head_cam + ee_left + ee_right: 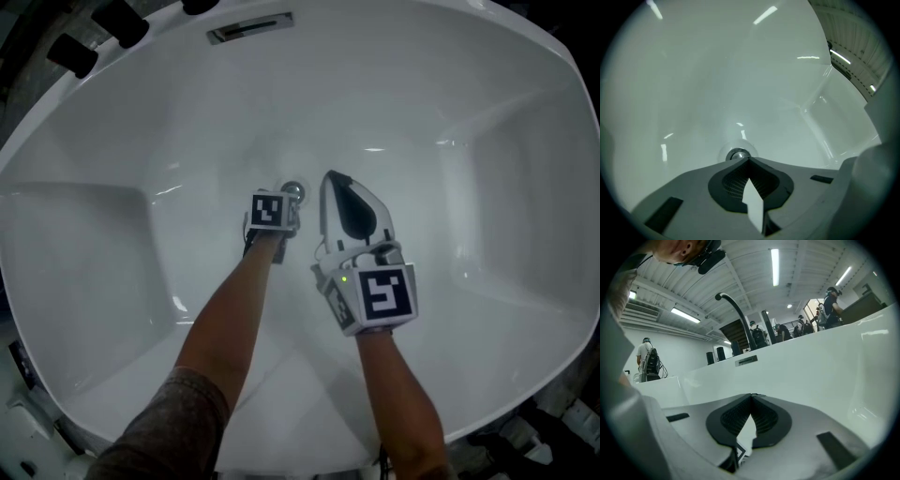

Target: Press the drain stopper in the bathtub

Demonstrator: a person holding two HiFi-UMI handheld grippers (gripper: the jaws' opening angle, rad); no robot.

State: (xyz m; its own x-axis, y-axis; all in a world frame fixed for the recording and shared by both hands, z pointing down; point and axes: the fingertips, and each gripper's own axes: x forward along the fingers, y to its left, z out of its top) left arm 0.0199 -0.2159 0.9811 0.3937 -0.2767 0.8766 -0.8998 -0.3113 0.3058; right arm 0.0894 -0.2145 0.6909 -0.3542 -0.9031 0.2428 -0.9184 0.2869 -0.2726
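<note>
Now the left gripper (749,161) (2 jaws together) points at the drain stopper (737,154).

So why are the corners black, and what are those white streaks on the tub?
Both gripper views are wide-angle, hence the dark ring, and the bathtub rim bows in the right gripper view; the streaks in the left gripper view and head view are probably the ceiling lights mirrored on its glossy surface.
</note>
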